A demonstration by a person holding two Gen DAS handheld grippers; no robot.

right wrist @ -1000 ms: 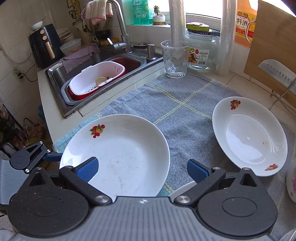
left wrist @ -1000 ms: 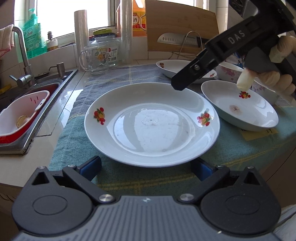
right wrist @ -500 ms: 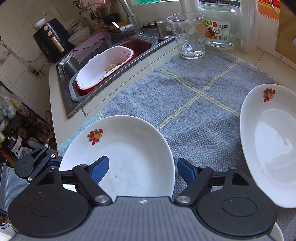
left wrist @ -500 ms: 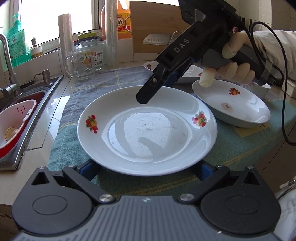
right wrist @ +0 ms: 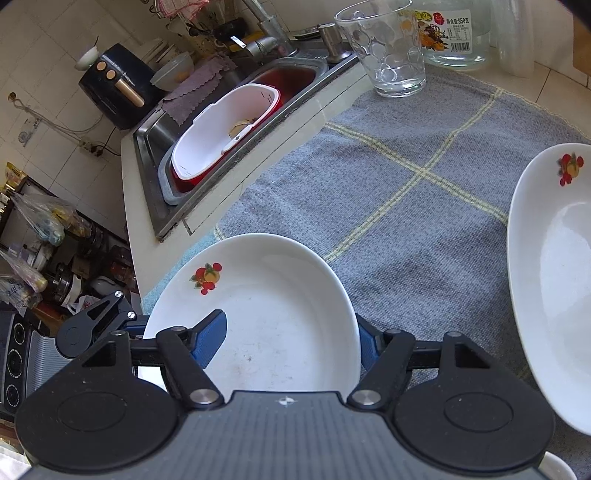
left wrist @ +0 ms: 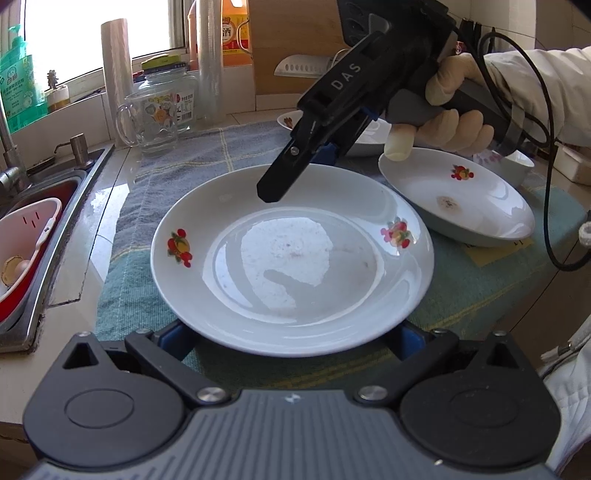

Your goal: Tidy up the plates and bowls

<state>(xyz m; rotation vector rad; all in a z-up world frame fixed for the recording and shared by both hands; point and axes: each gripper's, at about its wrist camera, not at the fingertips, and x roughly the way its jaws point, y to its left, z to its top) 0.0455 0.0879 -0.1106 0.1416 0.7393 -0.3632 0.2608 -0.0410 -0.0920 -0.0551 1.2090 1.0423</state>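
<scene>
Close the right gripper [right wrist: 291, 334], its jaws narrowing astride the far rim of the large plate [left wrist: 291, 258] on the blue cloth [right wrist: 399, 206], squarely and gently, while the wide-open left gripper [left wrist: 291, 341] brackets the near rim.

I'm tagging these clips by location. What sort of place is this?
A home kitchen counter, most likely: a steel sink with a tap beside the cloth, an air fryer in the corner, and plates laid out on the counter.

Black right tool [left wrist: 325, 147] marked "DAS", blue pads, black cable, pale glove, white sleeve [left wrist: 546, 88]
</scene>
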